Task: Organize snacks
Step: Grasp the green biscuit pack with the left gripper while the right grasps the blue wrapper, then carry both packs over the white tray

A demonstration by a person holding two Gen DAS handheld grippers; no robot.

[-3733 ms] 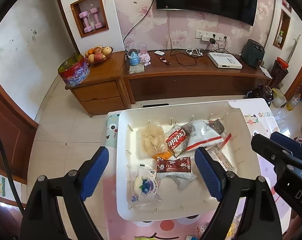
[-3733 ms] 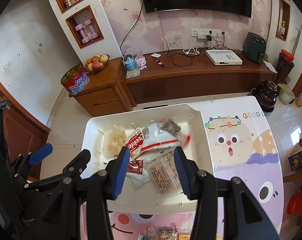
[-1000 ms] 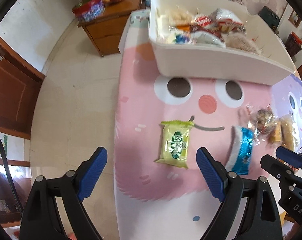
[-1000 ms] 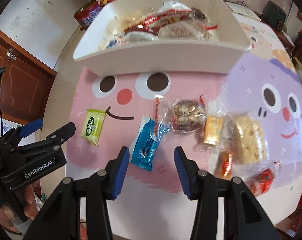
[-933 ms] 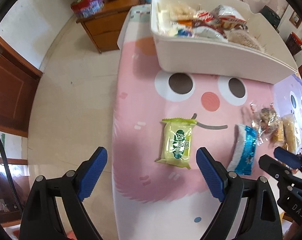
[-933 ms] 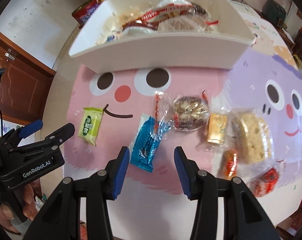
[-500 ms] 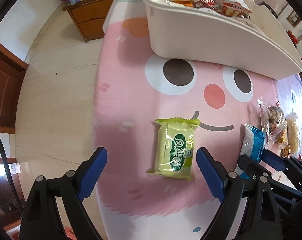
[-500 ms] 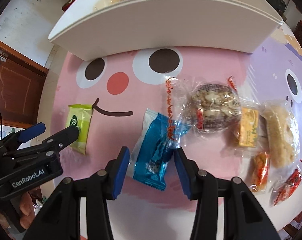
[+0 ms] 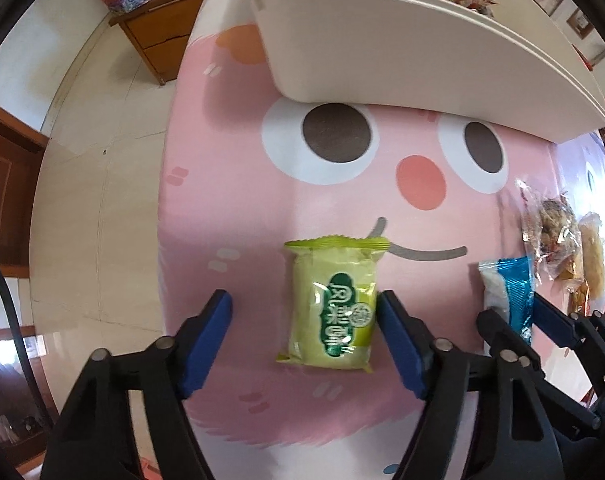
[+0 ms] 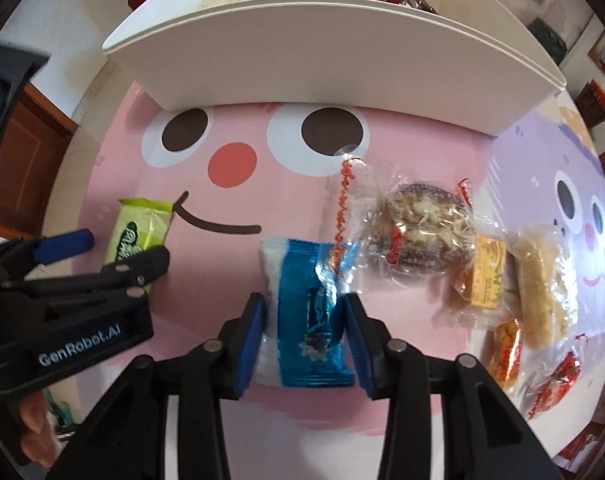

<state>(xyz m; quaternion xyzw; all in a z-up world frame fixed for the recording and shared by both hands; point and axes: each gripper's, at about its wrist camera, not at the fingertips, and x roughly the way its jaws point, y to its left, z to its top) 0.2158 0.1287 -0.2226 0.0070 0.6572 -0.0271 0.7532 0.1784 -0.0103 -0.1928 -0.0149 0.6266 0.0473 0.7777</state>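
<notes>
A green snack packet (image 9: 333, 304) lies on the pink cartoon tablecloth; it also shows in the right wrist view (image 10: 140, 236). My left gripper (image 9: 304, 316) is open and low around it, the right pad touching the packet's right edge, the left pad apart. A blue-and-white snack packet (image 10: 306, 320) lies between the pads of my right gripper (image 10: 305, 322), which is open and close on both sides. The white bin (image 10: 326, 60) with several snacks inside stands at the back; it also shows in the left wrist view (image 9: 402, 48).
Several wrapped snacks lie right of the blue packet: a nut cake in clear wrap (image 10: 418, 232), a yellow packet (image 10: 486, 276), a pale bar (image 10: 538, 280), small red packets (image 10: 506, 348). The table's left edge (image 9: 164, 208) drops to tiled floor.
Both grippers have moved down and forward onto the table. The left now straddles the green packet, the right straddles the blue packet. Both jaws have narrowed.
</notes>
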